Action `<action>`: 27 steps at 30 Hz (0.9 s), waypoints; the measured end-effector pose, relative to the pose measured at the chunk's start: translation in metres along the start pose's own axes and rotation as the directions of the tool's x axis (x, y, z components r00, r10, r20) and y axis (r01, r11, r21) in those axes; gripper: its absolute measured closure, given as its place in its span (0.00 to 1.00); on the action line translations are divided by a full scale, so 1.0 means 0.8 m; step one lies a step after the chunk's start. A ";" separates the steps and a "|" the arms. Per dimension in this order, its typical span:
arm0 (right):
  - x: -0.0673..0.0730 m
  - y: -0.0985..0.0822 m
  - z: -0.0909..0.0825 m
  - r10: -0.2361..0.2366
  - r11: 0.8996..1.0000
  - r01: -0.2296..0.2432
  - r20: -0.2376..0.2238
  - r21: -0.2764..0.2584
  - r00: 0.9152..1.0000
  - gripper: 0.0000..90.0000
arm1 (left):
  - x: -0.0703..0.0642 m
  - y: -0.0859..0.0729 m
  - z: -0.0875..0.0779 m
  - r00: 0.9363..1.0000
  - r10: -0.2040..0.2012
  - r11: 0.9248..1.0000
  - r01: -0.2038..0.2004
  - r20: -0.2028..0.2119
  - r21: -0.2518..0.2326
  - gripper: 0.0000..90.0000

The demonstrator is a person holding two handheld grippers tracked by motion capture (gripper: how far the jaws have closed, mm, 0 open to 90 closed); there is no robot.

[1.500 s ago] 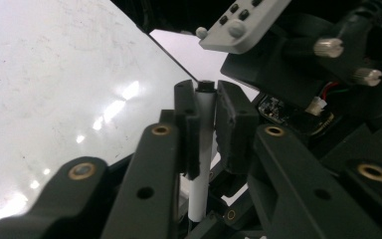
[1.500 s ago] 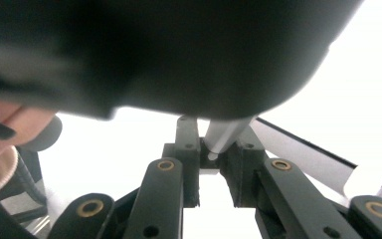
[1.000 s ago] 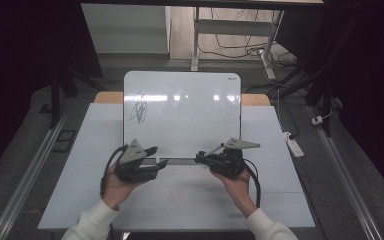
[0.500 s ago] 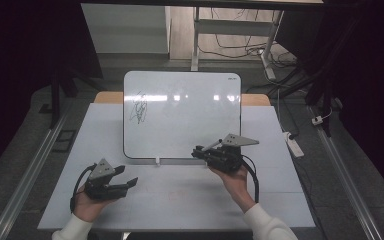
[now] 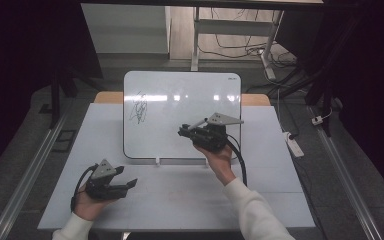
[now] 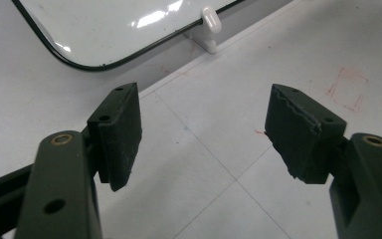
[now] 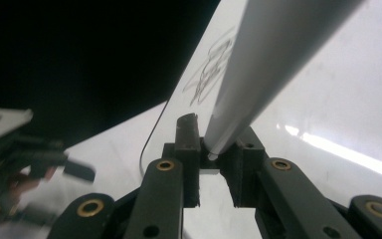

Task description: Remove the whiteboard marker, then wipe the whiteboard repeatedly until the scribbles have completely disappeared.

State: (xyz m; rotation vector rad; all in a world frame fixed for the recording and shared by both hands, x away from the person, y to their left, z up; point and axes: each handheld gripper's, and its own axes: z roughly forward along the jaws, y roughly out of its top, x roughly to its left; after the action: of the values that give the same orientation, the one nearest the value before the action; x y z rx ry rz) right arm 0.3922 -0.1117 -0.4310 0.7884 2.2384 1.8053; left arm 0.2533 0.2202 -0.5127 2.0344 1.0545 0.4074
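A white whiteboard (image 5: 190, 100) lies on the table with a dark scribble (image 5: 139, 107) at its upper left. My right gripper (image 5: 181, 132) hovers over the board's lower middle, pointing left. In the right gripper view it (image 7: 218, 144) is shut on a pale grey marker (image 7: 258, 64) that slants up toward the scribble (image 7: 211, 69). My left gripper (image 5: 131, 185) rests low at the table's front left, below the board's corner. Its jaws have just been opening, and in the left gripper view it (image 6: 204, 129) stands open with nothing between its pads.
A small white clip (image 5: 156, 161) sticks out at the board's lower edge (image 6: 210, 20). Faint red marks (image 6: 348, 89) show on the pale table (image 5: 180, 205). A white power strip (image 5: 294, 146) lies off the right side. Desk legs and cables stand behind.
My left gripper has left the right one, dropped to the front left of the table, and opened wider. The right gripper has lifted and moved farther over the board.
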 end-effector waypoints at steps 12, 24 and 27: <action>-0.006 0.064 0.072 -0.050 0.998 0.051 0.041 -0.032 0.998 0.86 | 0.003 -0.003 0.002 1.000 0.002 1.000 -0.002 -0.003 0.001 0.34; -0.015 0.093 0.146 -0.075 0.997 0.076 0.080 -0.017 0.994 0.86 | 0.007 -0.006 0.002 1.000 -0.009 1.000 0.009 -0.002 -0.001 0.34; -0.027 0.093 0.161 -0.051 0.998 0.053 0.095 -0.021 0.994 0.86 | 0.006 -0.007 0.003 1.000 -0.007 1.000 0.007 -0.002 0.009 0.34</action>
State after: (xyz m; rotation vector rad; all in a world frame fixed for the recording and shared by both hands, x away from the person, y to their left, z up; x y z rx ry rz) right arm 0.4889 -0.0014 -0.3979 0.7869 2.1547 1.7296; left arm 0.2545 0.2252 -0.5191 2.0379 1.0656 0.4017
